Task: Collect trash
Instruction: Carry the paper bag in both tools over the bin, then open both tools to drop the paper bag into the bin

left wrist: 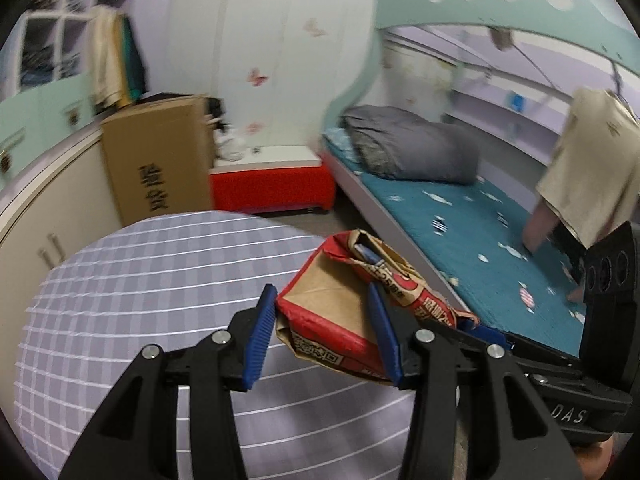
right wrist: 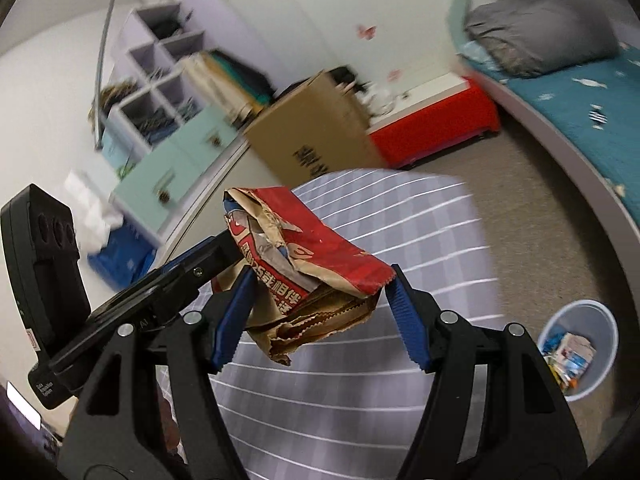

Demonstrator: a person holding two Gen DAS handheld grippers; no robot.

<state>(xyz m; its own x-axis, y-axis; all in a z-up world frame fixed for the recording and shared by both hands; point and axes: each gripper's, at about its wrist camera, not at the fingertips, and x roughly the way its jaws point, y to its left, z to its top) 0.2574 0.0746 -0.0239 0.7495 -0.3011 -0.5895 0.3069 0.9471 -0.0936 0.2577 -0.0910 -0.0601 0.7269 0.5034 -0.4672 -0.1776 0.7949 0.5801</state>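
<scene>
I held one crumpled paper bag (left wrist: 344,312) between both my tongs, up in the air above the round surface (left wrist: 132,292) with its lilac cloth ruled in white lines. The bag was brown kraft paper printed red, with white lettering and a square code patch on one face; it was creased, folded over at its mouth and torn along an edge, and its zigzag-cut end hung loose. My left tongs (left wrist: 324,336) stood partly closed, blue pads pressed to either side of the bag's flat red-edged end. My right tongs (right wrist: 320,316) stood wider, and from their own camera the bag (right wrist: 304,268) sat between the pads, the left pad against its crumpled side and the right pad meeting its red corner; from the left camera those tongs reached in from the right and met the bag's far end. On the floor to the right, well apart from the bag, stood a pale blue bin (right wrist: 576,344), open at the top, with wrappers and scraps of packaging in blue, white and yellow lying in it. Behind the surface a tall cardboard box (left wrist: 156,160) stood upright with black characters on its side; I could not tell what it held. A red low cabinet (left wrist: 272,188) stood beside it, and a bed (left wrist: 480,248) with a teal sheet ran along the right, where a person (left wrist: 588,176) bent over the mattress.
</scene>
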